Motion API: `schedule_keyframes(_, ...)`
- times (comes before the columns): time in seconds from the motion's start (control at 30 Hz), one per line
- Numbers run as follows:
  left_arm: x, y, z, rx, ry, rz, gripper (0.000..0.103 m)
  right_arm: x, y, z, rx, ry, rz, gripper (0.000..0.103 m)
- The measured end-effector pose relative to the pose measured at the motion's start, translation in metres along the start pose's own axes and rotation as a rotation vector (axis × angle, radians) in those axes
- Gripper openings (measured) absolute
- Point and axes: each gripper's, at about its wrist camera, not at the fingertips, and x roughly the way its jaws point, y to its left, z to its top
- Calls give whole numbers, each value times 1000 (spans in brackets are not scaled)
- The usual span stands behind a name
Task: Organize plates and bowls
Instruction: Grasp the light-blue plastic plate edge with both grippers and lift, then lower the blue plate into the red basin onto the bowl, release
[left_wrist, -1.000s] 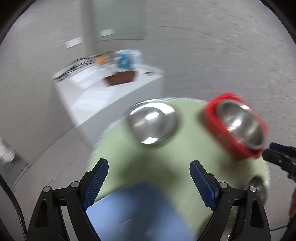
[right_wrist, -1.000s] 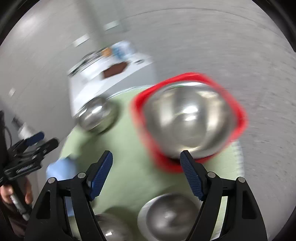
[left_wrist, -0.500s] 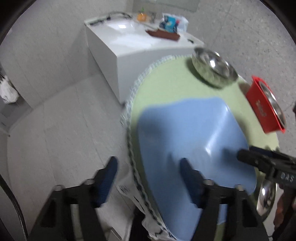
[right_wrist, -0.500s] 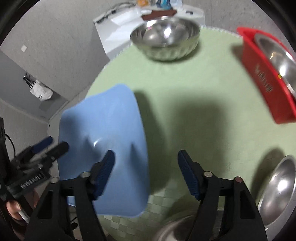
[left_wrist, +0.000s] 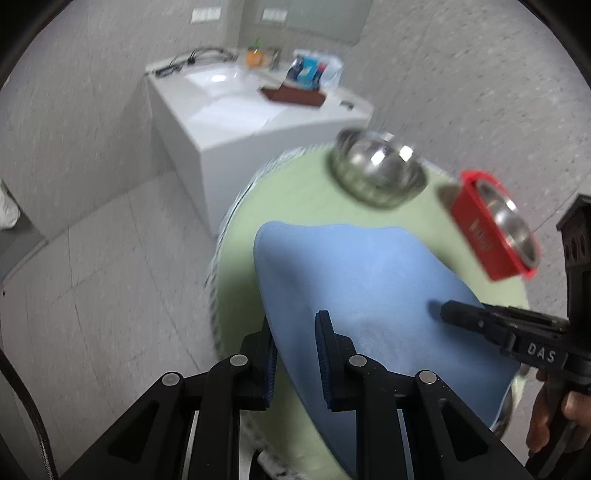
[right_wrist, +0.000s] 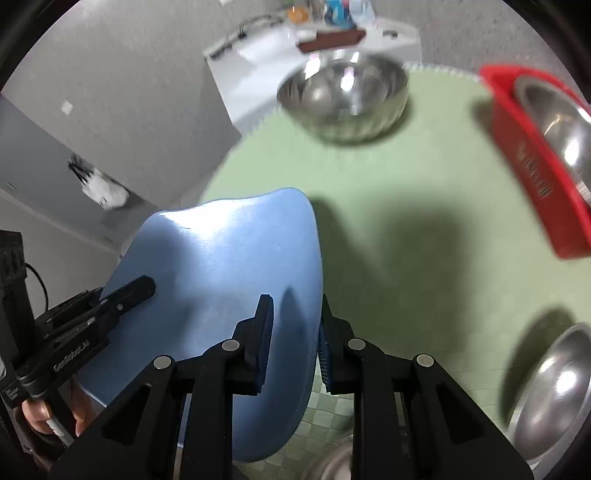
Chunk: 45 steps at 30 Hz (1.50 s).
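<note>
Blue plate (left_wrist: 373, 295) held tilted above green tabletop (right_wrist: 406, 229), long axis running away from both grippers. Left gripper (left_wrist: 295, 354) fingers clamp its near-left rim; right gripper (right_wrist: 295, 339) fingers clamp opposite rim. Steel bowl (right_wrist: 343, 96) ahead of fingers, red basket (right_wrist: 535, 170) right. Only right view shows second bowl (right_wrist: 557, 391) beside right fingers.

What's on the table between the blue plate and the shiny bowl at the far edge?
Nothing but bare green tablecloth. The right wrist view shows an open stretch of cloth from the blue plate to the steel bowl.
</note>
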Motion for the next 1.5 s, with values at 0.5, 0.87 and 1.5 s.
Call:
schedule_keyframes(0.5,60,-248,119,299,-48,-235,15,-141,-194,67,181,-277,-170,22)
schedule_keyframes(0.87,175,-328,127,383,94,-186,15,-120,-287,71,261,-218,-239,22)
schedule_keyframes(1.5,174,-332,126,372,108,-276,66,-103,-269,73,177,-237,-339,49)
